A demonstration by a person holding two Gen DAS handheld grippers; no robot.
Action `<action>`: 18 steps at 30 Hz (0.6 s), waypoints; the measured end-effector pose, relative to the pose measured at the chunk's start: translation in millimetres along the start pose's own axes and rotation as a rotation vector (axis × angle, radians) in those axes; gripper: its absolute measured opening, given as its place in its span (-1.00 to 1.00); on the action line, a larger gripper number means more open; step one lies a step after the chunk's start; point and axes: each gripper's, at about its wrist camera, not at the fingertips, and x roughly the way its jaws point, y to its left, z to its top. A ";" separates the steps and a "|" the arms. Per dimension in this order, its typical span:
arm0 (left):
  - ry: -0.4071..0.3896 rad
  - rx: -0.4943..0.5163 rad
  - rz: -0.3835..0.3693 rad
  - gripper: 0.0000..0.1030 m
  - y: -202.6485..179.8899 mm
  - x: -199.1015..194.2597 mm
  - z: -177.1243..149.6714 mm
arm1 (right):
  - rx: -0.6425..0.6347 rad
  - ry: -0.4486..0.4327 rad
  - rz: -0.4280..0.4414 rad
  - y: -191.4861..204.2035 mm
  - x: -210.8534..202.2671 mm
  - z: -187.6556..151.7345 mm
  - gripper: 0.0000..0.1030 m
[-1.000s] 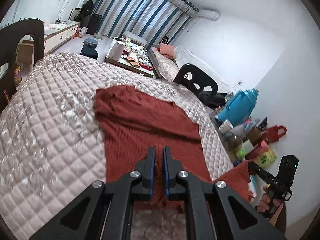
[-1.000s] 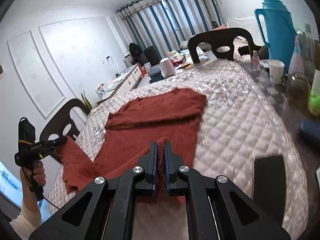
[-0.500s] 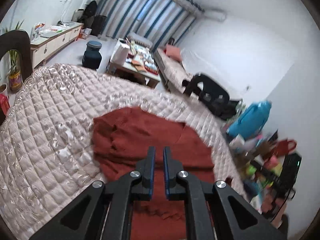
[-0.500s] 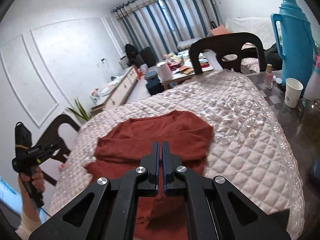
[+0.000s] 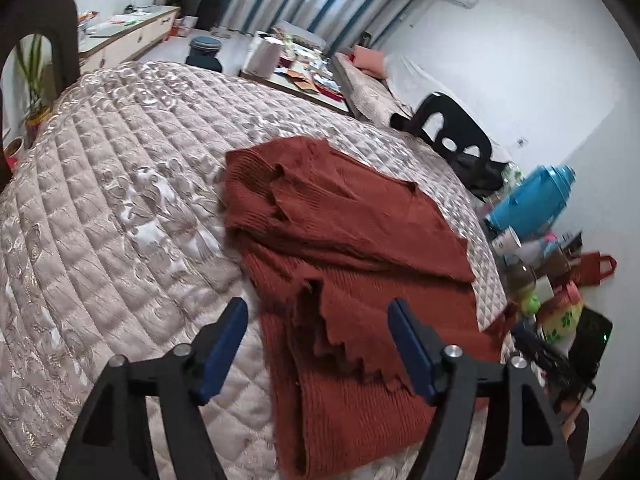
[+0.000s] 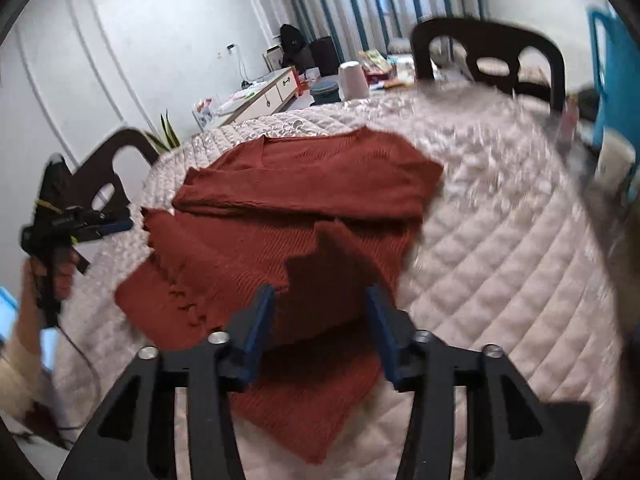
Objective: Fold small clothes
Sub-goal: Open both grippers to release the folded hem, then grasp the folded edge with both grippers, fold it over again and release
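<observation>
Inspection finds one rust-red knit garment [image 5: 352,240] lying on the quilted surface [image 5: 120,208], toward its near edge and well clear of the blue thermos [image 5: 532,200] and the clutter of small items at the right side. The left gripper [image 5: 318,344] has its jaws opening, and the scalloped hem corner [image 5: 352,344] lies loose between them; neither pad presses on the cloth. The right gripper [image 6: 320,328] likewise has its jaws opening, with a darker flap of the same hem [image 6: 332,256] standing between the blue pads and resting on the layer beneath, though blur in that view keeps the exact contact uncertain. As to progress: the upper part shows the sleeves or side panels already crossed over the body, giving a band across the chest, and the lower hem now lies turned up onto the middle of the garment, so a bottom-to-middle fold appears laid. The fold is untidy: the hem corners sit crumpled and uneven, and the left edge bunches near the shoulder [image 5: 256,184]. Judged remaining are smoothing of the turned-up hem and probably one further fold to bring the piece to a compact stack. In the right wrist view a hand [image 6: 44,276] grips the other tool's handle at the far left.
</observation>
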 end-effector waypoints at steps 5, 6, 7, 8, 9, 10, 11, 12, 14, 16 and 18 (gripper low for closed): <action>0.039 -0.051 -0.010 0.54 0.2 12.4 5.5 | 0.067 -0.010 0.068 6.8 -4.4 1.2 0.07; 0.037 -0.049 0.011 0.55 -2.0 14.2 5.5 | 0.073 -0.013 0.073 10.3 -3.0 2.1 0.11; 0.038 -0.045 0.024 0.55 -3.8 16.4 5.5 | 0.071 -0.023 0.065 15.5 -0.8 3.5 0.12; 0.048 -0.047 0.030 0.55 -5.0 19.2 5.3 | 0.060 -0.026 0.046 19.9 1.2 4.5 0.14; 0.057 -0.056 0.026 0.55 -5.6 21.1 4.8 | 0.048 -0.024 0.019 24.3 5.1 5.9 0.14; 0.058 -0.067 0.027 0.55 -6.0 22.4 4.6 | 0.045 -0.011 -0.011 28.1 11.5 7.8 0.14; 0.054 -0.084 0.040 0.54 -5.8 23.7 4.6 | 0.056 0.002 -0.035 28.7 16.8 9.3 0.14; 0.056 -0.094 0.048 0.51 -4.6 25.3 5.0 | 0.071 0.011 -0.059 28.3 22.4 10.4 0.14; 0.060 -0.092 0.062 0.21 -4.7 30.3 6.2 | 0.091 0.020 -0.108 26.2 34.3 13.8 0.14; 0.085 -0.096 0.077 -0.34 -3.1 36.8 7.4 | 0.116 0.015 -0.145 21.1 38.9 15.2 0.08; 0.103 -0.112 0.063 -0.81 0.4 41.4 7.6 | 0.157 0.032 -0.143 11.8 43.9 16.5 -0.49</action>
